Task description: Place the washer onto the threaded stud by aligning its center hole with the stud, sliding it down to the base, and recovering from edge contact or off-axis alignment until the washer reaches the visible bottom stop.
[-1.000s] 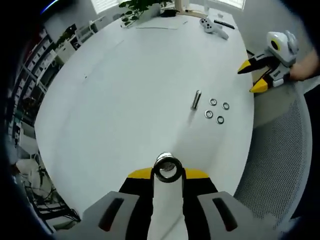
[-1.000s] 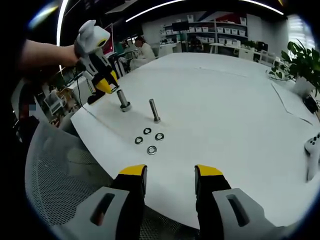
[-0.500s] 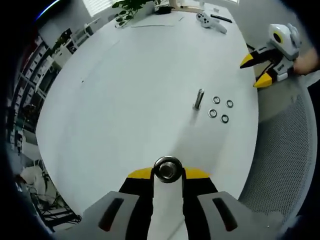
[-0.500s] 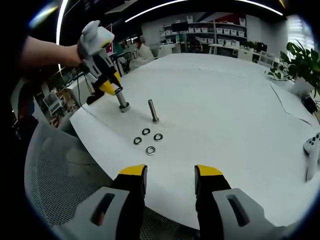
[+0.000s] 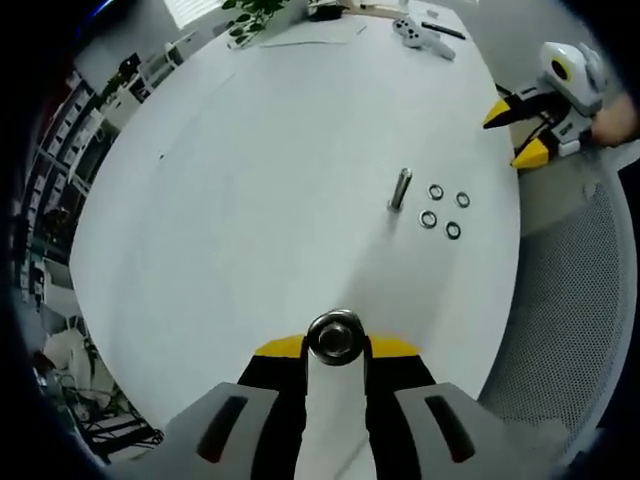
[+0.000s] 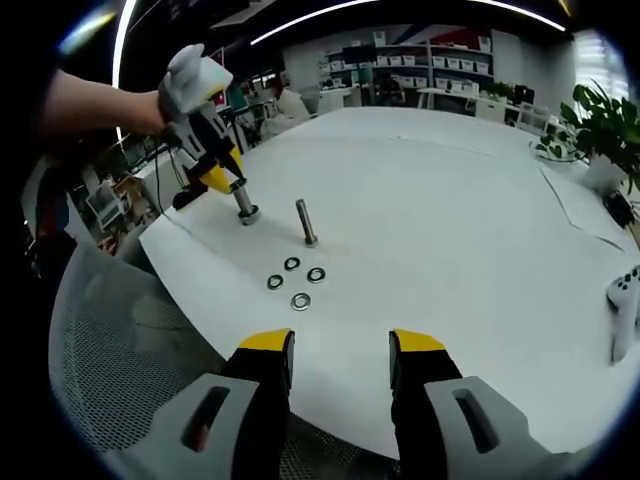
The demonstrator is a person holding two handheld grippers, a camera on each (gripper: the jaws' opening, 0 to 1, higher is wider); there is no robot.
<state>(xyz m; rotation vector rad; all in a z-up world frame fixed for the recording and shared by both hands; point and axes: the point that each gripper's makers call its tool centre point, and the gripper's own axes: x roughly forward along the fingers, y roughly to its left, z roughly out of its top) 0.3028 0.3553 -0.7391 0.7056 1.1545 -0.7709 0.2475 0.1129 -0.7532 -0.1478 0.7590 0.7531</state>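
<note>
My left gripper pinches one stud upright; right fingers spread, empty; four washers lie loose on the surface (none threaded).

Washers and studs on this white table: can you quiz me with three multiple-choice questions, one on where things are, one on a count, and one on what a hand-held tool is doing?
1. Where do the small silver ring washers lie?
A. On the round white table, beside the free-standing upright metal stud
B. Threaded on that stud
C. In a bowl

2. How many washers are there?
A. Two
B. Four
C. Six

3. How does the yellow-tipped right tool stand?
A. Open, holding nothing
B. Shut on a washer
C. Shut on a pen

Answers:
1. A: the rings lie flat on the table next to the stud, none on it.
2. B: both views show four rings.
3. A: its jaws stand apart with only table between them. The left tool is the one that grips the other stud.
</note>
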